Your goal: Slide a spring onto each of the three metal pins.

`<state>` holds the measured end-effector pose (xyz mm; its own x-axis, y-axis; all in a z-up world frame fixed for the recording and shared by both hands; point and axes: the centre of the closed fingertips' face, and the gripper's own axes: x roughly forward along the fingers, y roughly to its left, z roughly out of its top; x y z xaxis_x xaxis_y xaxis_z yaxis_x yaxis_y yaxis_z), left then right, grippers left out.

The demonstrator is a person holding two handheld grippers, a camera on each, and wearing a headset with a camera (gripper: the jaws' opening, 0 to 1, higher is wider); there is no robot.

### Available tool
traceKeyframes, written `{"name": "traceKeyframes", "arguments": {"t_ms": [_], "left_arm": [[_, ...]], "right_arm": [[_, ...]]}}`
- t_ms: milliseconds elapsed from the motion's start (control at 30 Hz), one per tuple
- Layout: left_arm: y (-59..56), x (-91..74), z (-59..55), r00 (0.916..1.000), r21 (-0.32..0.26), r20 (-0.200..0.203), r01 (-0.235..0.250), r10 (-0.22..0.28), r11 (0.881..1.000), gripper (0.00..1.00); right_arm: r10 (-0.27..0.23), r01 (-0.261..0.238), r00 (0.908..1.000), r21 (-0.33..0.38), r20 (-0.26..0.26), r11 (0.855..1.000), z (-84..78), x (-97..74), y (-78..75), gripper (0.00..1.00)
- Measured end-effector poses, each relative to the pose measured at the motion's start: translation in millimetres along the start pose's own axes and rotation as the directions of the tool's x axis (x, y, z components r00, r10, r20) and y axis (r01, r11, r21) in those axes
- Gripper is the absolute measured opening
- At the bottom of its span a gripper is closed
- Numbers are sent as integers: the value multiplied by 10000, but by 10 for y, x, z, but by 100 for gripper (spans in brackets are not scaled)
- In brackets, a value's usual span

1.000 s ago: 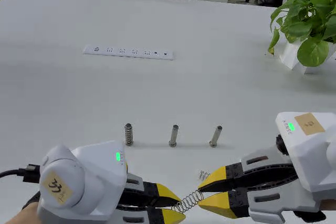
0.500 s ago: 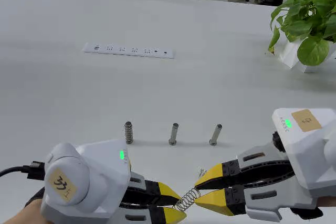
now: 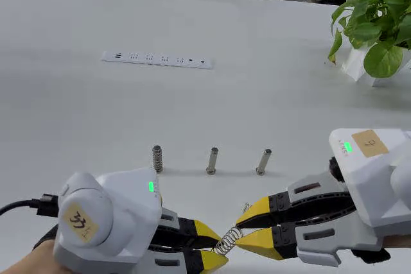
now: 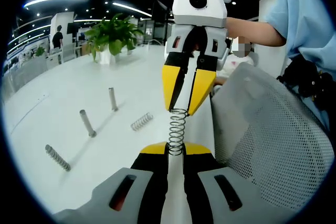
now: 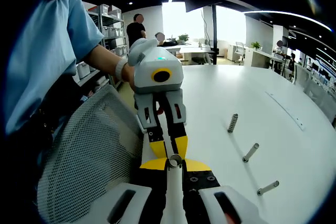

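Where my two tongs meet, held spring [image 3: 228, 240]: low in the head view, just right of centre, spanning tip to tip and clear of the table [image 3: 77, 113]; in the left gripper view it [image 4: 177, 128] runs straight up the middle of the frame.
Left tongs [image 3: 222, 252]: lower left of the head view, jaws closed almost together and pinching one end of the held spring; in the right gripper view they [image 5: 168, 149] sit at centre, pointing back at me.
Right tongs [image 3: 239, 232]: lower right of the head view, jaws narrowed to a thin wedge and gripping the other end; in the left gripper view they [image 4: 180, 107] reach down from the top.
Left pin [image 3: 157, 151]: centre left of the head view, upright, with a fitted spring [image 3: 157, 162] coiled around it.
Middle pin [image 3: 212, 160]: centre of the frame, upright and bare.
Right pin [image 3: 264, 162]: right of centre, bare.
Loose spring [image 3: 246, 209]: lying on the table just above my right tongs' upper jaw, lower in the frame than the middle and right pins.
Power strip [image 3: 157, 60]: upper left of centre, flat on the table, well apart from the pins.
Plant [image 3: 376, 17]: upper right corner, in a white pot [image 3: 359, 65].
Mesh chair back [image 4: 273, 145]: right side of the left gripper view.
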<state>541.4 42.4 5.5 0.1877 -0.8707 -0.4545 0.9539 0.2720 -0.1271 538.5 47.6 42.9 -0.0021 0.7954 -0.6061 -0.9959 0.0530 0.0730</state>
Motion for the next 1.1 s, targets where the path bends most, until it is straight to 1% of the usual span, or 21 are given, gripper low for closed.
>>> {"name": "traceKeyframes", "arguments": {"t_ms": [133,200,233,267,333,400,467,567,667,733,933,1100], "left_arm": [[0,-5,3,10000,11,24,4,-5,10000,6],[10,-6,10,10000,-2,43,-21,21,10000,6],[12,-5,12,10000,11,41,-22,22,10000,6],[12,-1,15,10000,22,36,-11,11,10000,6],[7,8,16,10000,73,1,26,-26,10000,6],[-2,19,20,10000,120,-41,84,-84,9999,6],[-9,29,21,9999,173,-92,127,-126,9998,6],[-17,43,27,9997,273,-160,192,-188,9994,6],[-16,60,33,9996,304,-189,231,-225,9993,6],[-20,70,40,9995,316,-189,251,-245,9992,6],[-36,94,52,9993,411,-233,309,-299,9987,6],[-37,98,73,9993,452,-213,332,-323,9984,6]], "right_arm": [[23,-23,10000,-93,-73,10000,3,-4,3,7],[55,-58,9998,-185,-182,9998,5,-11,12,14],[91,-97,9996,-240,-274,9997,1,-13,18,17],[80,-105,9987,-481,-511,9988,-17,-22,11,19],[88,-150,9966,-754,-818,9970,-37,-33,-3,19],[113,-195,9954,-851,-949,9962,-30,-37,-23,19],[200,-330,9928,-1096,-1177,9934,-34,-40,-28,18],[492,-755,9833,-1473,-1751,9862,-63,-33,0,18],[724,-1075,9760,-1658,-2052,9803,-59,-2,18,17],[756,-1177,9708,-1777,-2276,9770,-76,16,5,17],[1078,-1630,9571,-1918,-2691,9678,-126,61,42,13],[1197,-1812,9501,-1973,-2881,9634,-150,81,53,11]]}}
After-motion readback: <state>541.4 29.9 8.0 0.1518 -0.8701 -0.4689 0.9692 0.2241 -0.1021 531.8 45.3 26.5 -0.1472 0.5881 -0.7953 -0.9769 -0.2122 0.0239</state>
